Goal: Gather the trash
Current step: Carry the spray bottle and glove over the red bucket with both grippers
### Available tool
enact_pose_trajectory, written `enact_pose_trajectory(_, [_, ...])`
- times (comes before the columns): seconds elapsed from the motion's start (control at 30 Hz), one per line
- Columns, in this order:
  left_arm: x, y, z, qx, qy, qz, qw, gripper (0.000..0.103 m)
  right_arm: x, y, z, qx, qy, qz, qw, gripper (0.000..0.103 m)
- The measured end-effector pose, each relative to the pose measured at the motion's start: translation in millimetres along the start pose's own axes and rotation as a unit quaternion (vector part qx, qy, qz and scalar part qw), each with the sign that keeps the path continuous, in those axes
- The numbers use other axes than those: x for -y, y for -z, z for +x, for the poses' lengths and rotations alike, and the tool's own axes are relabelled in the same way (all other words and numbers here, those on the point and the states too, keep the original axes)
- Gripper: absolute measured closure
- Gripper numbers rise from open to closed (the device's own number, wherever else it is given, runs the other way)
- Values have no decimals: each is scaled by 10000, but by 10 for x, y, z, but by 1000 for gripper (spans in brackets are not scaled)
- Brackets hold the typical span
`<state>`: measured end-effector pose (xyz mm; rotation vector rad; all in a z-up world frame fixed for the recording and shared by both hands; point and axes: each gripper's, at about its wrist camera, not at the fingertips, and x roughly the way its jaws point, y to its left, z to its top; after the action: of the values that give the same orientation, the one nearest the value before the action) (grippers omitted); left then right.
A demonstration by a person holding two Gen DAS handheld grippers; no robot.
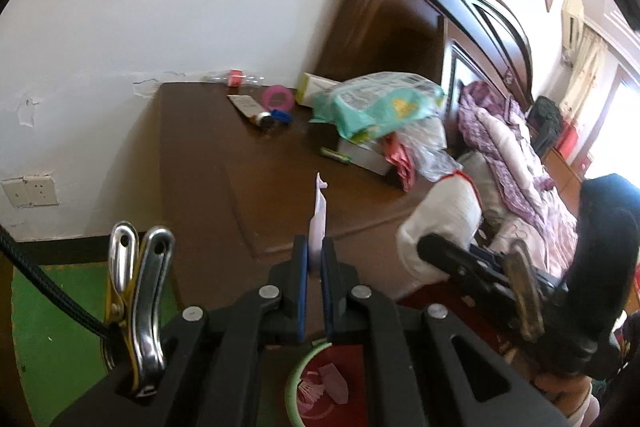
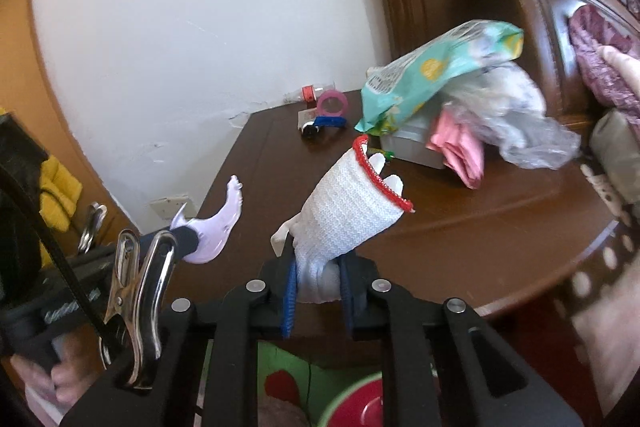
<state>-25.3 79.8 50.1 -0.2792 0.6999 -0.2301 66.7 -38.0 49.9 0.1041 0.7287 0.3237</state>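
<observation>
Holding trash in both grippers above the brown table (image 1: 208, 163).

The left gripper (image 1: 315, 259) is clamped tight on a thin pale scrap of paper (image 1: 320, 215), which stands upright out of its blue pads, over the table's near edge. The right gripper (image 2: 318, 279) pinches the fingers end of a white knitted glove (image 2: 348, 211); the glove's red-trimmed cuff tilts up and away from the jaws, above the tabletop. Below both grippers, at the table's foot, sits a green-rimmed red bin (image 1: 320, 387) holding pink scraps.
</observation>
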Motion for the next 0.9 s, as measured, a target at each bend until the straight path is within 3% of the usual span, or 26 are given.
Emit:
enact_pose_trajectory(0.37, [472, 333, -203, -157, 308, 415, 9985, 97, 215, 547, -802, 92, 317, 44, 9994, 84])
enact_pose_trajectory(0.73, [771, 893, -208, -598, 527, 732, 9941, 97, 358, 1090, -1027, -114, 659, 216, 9975, 84])
enact_pose_trajectory(0.9, [860, 1190, -97, -865, 409, 968, 9907, 97, 388, 1323, -977, -302, 807, 263, 9959, 84])
